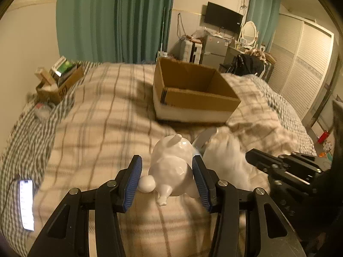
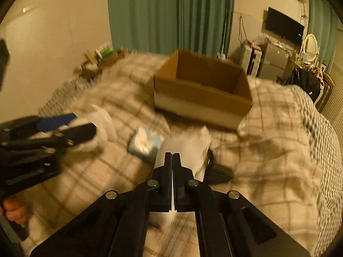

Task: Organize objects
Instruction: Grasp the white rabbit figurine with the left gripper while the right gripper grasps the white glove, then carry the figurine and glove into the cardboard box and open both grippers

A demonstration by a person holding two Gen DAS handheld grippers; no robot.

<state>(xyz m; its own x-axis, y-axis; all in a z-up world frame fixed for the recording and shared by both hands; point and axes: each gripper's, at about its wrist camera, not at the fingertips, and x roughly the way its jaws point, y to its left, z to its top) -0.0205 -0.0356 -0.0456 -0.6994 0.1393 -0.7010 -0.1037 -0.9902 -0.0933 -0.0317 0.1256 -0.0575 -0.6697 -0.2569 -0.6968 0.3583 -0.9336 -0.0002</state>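
The left gripper [image 1: 167, 180] straddles a white ceramic figurine [image 1: 171, 167] on the bed, well short of the cardboard box [image 1: 193, 98], jaws wide, not yet clamped; the right gripper [image 2: 172, 160] pinches a thin white packet [image 2: 188, 147]; next, seemingly, squeeze and lift boxward.

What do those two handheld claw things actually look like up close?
Both are matte black, angular linkages with triangular cut-outs and round silver pivot bolts. The left gripper has two flat fingers faced with ribbed blue pads. The right gripper has narrow black fingers with a pale strip between them. A bare hand grips one handle; no cables show.
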